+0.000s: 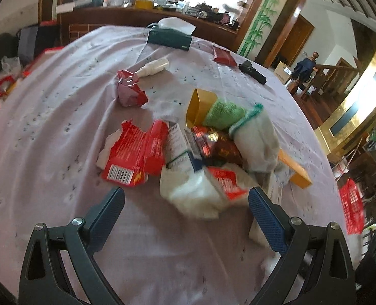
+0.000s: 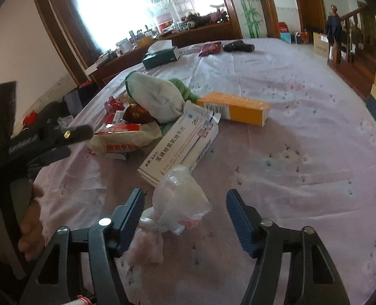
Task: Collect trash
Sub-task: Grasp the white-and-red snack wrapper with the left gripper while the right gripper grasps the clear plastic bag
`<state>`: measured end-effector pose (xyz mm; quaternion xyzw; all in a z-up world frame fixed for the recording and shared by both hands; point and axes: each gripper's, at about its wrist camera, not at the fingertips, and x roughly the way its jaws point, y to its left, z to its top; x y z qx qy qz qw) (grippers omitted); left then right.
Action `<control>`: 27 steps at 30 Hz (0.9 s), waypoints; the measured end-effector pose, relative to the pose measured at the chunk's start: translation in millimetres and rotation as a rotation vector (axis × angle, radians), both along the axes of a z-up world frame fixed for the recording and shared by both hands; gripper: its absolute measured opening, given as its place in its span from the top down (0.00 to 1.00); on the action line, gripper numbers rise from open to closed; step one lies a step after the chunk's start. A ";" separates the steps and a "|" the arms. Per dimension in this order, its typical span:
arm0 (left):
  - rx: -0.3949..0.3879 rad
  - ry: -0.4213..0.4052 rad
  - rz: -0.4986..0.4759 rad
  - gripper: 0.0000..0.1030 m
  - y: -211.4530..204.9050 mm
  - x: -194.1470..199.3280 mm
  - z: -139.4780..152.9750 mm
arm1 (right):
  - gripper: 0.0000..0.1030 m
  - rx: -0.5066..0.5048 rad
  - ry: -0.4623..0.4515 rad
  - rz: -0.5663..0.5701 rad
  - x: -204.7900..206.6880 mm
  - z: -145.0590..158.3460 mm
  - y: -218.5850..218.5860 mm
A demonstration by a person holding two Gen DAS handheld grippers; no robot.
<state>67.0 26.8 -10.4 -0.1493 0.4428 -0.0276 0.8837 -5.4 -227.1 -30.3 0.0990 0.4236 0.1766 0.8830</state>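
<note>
On the lilac tablecloth [image 2: 302, 117], between the half-open right gripper [image 2: 185, 218] pads, not yet pinched: knotted plastic bag [image 2: 180, 200], qty 1, light, soft, slippery; best grabbed at the knot. Left gripper [image 1: 186, 204] wide open, empty. Nearby: med. box [image 2: 180, 145] ×1, orange carton [image 2: 234, 109] ×1.

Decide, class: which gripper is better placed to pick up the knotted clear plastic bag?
Right. The right gripper already straddles the knotted plastic bag, one pad beside the knot, jaws part open. The left gripper faces the pile of wrappers and boxes instead.
</note>
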 end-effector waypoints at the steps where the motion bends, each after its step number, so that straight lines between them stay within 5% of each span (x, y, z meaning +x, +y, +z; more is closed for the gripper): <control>1: -0.004 -0.006 -0.009 0.06 0.7 6.8 2.8 | 0.41 0.008 0.003 0.006 1.0 -1.2 0.2; 4: 0.063 -0.048 -0.076 0.06 -8.9 21.0 13.7 | 0.57 0.031 0.006 0.031 2.4 -3.1 1.5; 9: 0.145 -0.039 -0.350 0.06 -43.7 38.2 6.4 | 0.73 0.049 -0.003 0.051 0.0 -0.3 1.0; 15: 0.212 0.023 -0.477 0.06 -63.3 25.1 -12.2 | 0.76 0.069 -0.029 0.012 -4.7 7.5 -14.8; 21: 0.164 0.043 -0.578 0.07 -75.5 -2.1 -9.8 | 0.76 0.085 -0.050 -0.021 -6.4 14.2 -29.0; 27: 0.236 0.008 -0.549 0.07 -73.9 8.4 -1.3 | 0.76 0.100 -0.061 -0.042 -5.4 17.4 -39.3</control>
